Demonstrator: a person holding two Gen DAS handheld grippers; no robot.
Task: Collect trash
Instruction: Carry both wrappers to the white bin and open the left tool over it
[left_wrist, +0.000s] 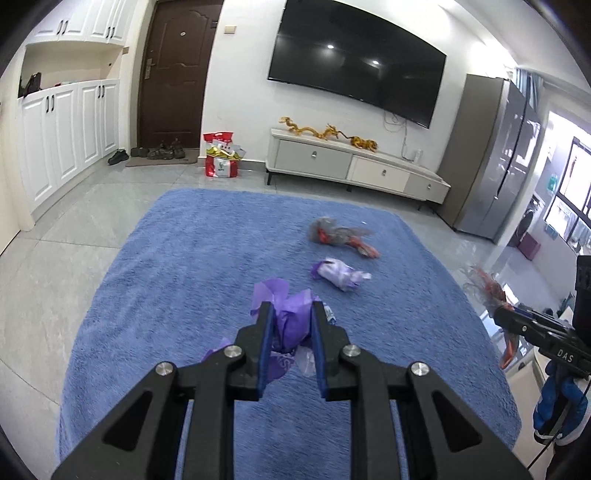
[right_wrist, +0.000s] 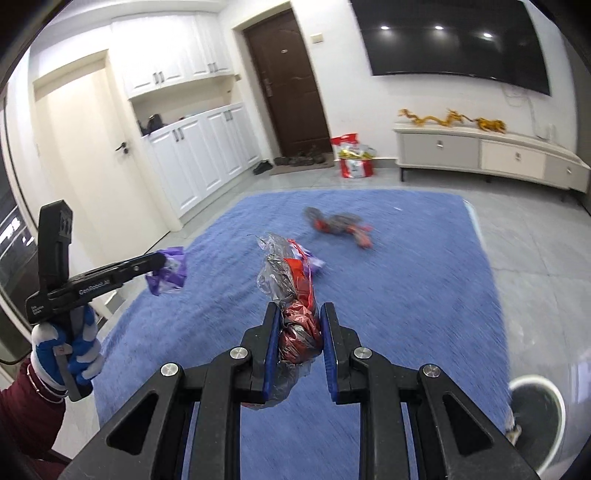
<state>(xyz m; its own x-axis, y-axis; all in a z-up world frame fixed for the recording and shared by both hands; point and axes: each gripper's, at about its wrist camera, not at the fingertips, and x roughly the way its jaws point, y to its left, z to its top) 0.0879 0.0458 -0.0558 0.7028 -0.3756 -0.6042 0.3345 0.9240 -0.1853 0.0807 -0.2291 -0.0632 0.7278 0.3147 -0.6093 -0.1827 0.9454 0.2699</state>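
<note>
Between our left gripper's pads sits a crumpled purple wrapper, clamped; our right gripper pinches a red-and-clear wrapper. On the blue rug, at one o'clock, lie a grey-orange wrapper and a smaller white-purple one.

The room was brightly and evenly lit. Ceiling spots glared as white dots on the wall-mounted black television screen, and daylight washed out the window at right. Fisheye bending curved the edges, with dark vignetted corners. The grey-and-red crumpled wrapper on the blue shaggy rug was motion-blurred.
</note>
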